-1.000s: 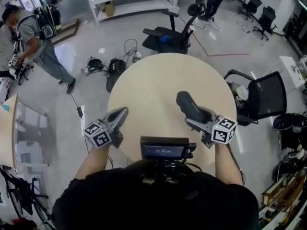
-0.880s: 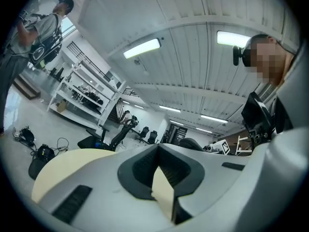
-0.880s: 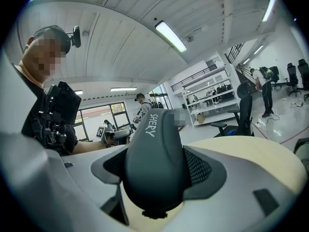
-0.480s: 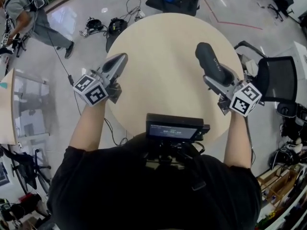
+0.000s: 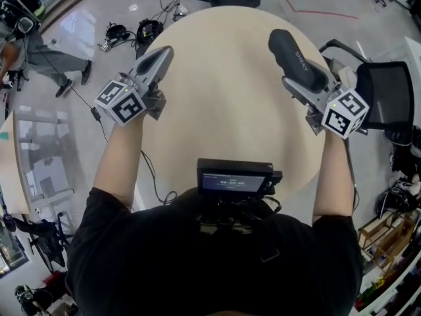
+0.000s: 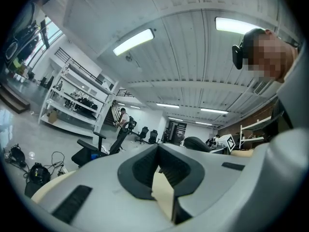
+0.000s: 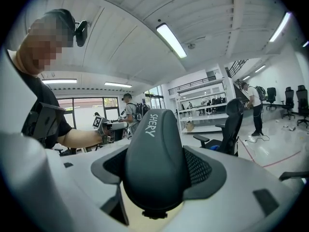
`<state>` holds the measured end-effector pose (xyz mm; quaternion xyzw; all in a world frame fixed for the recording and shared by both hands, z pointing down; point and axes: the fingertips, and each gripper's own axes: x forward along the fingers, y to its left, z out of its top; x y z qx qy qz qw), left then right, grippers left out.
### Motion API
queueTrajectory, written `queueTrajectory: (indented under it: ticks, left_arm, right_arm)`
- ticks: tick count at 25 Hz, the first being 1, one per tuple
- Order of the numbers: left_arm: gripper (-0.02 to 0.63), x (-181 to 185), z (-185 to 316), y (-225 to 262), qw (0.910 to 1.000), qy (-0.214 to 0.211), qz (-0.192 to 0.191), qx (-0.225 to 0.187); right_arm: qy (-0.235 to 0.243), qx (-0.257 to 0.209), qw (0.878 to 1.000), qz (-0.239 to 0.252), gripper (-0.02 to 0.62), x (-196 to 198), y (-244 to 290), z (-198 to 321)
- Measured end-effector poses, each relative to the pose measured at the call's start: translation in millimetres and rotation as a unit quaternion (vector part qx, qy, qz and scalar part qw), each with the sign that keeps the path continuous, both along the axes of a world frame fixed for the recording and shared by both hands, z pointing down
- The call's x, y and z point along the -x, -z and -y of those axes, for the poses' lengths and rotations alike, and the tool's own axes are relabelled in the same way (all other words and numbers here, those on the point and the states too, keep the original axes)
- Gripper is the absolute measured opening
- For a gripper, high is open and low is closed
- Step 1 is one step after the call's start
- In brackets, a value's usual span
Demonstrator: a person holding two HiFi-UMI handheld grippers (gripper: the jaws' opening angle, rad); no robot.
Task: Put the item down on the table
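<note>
**Two claws over the round counter**

Two claws are held above the beige counter (image 5: 223, 110). At 10 o'clock the left claw (image 5: 163, 51) has its jaws together, with nothing between them. At 2 o'clock the right claw (image 5: 297, 84) is clamped on the dark grey item (image 5: 293, 54), printed SHERY, which sticks out past the jaws over the counter. Farther, a black chair (image 5: 385, 97) stands at 3 o'clock, and cables (image 5: 128, 31) lie on the floor at 11 o'clock.

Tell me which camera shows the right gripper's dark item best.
The right gripper view: the dark item fills it, clamped between the jaws, lettering legible. The head view shows it small from above; the left gripper view, only a distant dark shape.
</note>
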<state>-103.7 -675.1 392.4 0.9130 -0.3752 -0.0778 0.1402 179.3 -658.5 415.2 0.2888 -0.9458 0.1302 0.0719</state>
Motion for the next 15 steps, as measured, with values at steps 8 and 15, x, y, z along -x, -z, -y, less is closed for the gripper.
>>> queueTrajectory:
  ticks: [8, 15]
  left_arm:
    - [0.002, -3.5, 62.0, -14.4, 1.0000, 0.001, -0.004, -0.001]
    - [0.002, 1.9, 130.2, -37.0, 0.9999, 0.003, 0.007, -0.007]
  right_arm:
    - [-0.005, -0.016, 1.000, -0.014, 0.341, -3.4, -16.6, 61.3]
    - [-0.006, -0.030, 0.999, -0.039, 0.341, -3.5, -38.7, 125.2]
